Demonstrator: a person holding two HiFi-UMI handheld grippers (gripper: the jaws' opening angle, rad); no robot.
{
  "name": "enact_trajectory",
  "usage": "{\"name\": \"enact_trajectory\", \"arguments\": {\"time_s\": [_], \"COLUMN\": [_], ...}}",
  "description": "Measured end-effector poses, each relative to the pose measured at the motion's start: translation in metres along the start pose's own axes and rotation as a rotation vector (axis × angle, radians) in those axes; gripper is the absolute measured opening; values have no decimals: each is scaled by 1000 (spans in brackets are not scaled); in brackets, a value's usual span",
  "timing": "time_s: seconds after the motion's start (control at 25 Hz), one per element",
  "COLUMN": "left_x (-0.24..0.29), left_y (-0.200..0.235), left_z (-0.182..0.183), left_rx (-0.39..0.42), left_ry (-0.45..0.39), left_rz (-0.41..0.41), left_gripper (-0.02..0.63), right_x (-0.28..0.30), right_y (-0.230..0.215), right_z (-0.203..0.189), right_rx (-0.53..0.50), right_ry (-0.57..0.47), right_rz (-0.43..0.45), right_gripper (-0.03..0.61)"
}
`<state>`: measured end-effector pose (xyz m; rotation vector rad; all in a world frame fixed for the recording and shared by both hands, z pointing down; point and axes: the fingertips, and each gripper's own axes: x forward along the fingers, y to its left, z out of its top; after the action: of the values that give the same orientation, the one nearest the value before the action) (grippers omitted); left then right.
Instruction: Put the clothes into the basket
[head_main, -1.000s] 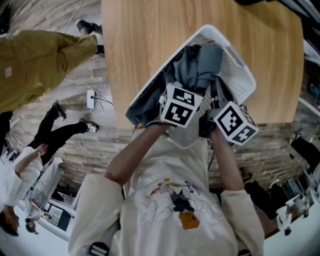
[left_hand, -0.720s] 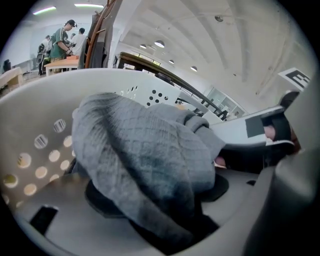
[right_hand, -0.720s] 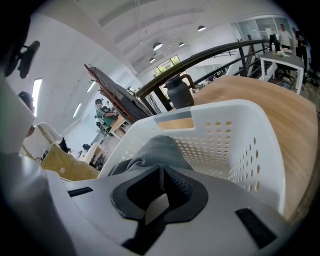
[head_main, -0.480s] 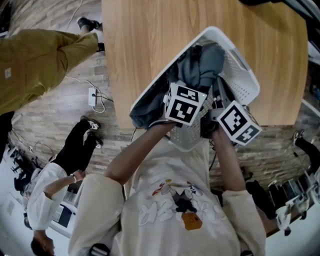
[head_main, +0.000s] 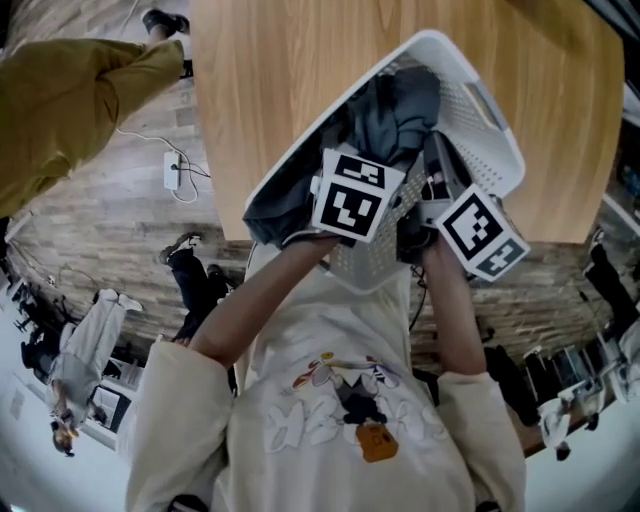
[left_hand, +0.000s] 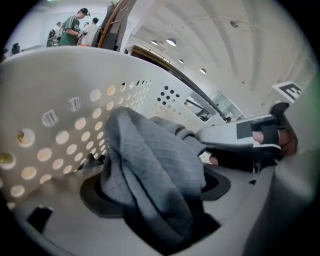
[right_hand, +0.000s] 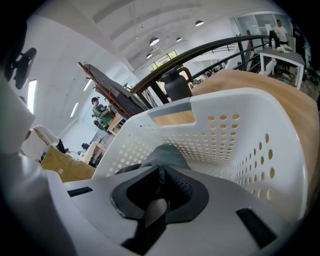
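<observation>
A white perforated basket (head_main: 502, 128) stands on the wooden table (head_main: 262, 80), at its near edge. Grey clothes (head_main: 400, 108) fill it, and one piece hangs over its left rim. My left gripper (head_main: 380, 160) reaches in from the near side. In the left gripper view its jaws (left_hand: 155, 190) are opening, and a grey garment (left_hand: 150, 155) lies draped between the wide-apart pads. My right gripper (head_main: 430, 205) sits at the basket's near rim. In the right gripper view its pads (right_hand: 161, 172) are shut, with a pale sliver showing low between them. The grey cloth (right_hand: 162, 152) lies just beyond.
A person in mustard clothing (head_main: 70, 100) stands at the table's left, and a power strip (head_main: 172, 170) with a cable lies on the floor. More people (head_main: 75, 360) stand at the lower left. A dark jug (right_hand: 175, 82) stands beyond the basket wall (right_hand: 240, 130).
Both marker cubes have stayed at the basket's near rim, the left one shifting slightly left. The basket sits a little higher in view. The bystanders at the left have walked on.
</observation>
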<state>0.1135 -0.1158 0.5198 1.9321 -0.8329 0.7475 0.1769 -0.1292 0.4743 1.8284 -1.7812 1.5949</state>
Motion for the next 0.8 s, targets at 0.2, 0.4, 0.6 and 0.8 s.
{"name": "enact_trajectory", "arguments": {"time_s": [0.2,0.4,0.6,0.8], "left_x": [-14,-18,-28,-36], "left_y": [2,2,-3,-2], "left_z": [8,9,15,13], "left_rx": [-50,-49,-38,-36], "left_ry": [-63,-66,-85,-87], "left_rz": [16,18,31,27], "left_gripper": [383,383,383,383], "right_x": [3,0,-6,-8], "right_y": [1,-2,-1,-1], "right_z": [-4,-6,2,-6], "right_rx": [0,19,29,54], "right_ry": [14,15,-4,-3], "right_rz": [0,4,10,12], "right_gripper": [28,28,29,28]}}
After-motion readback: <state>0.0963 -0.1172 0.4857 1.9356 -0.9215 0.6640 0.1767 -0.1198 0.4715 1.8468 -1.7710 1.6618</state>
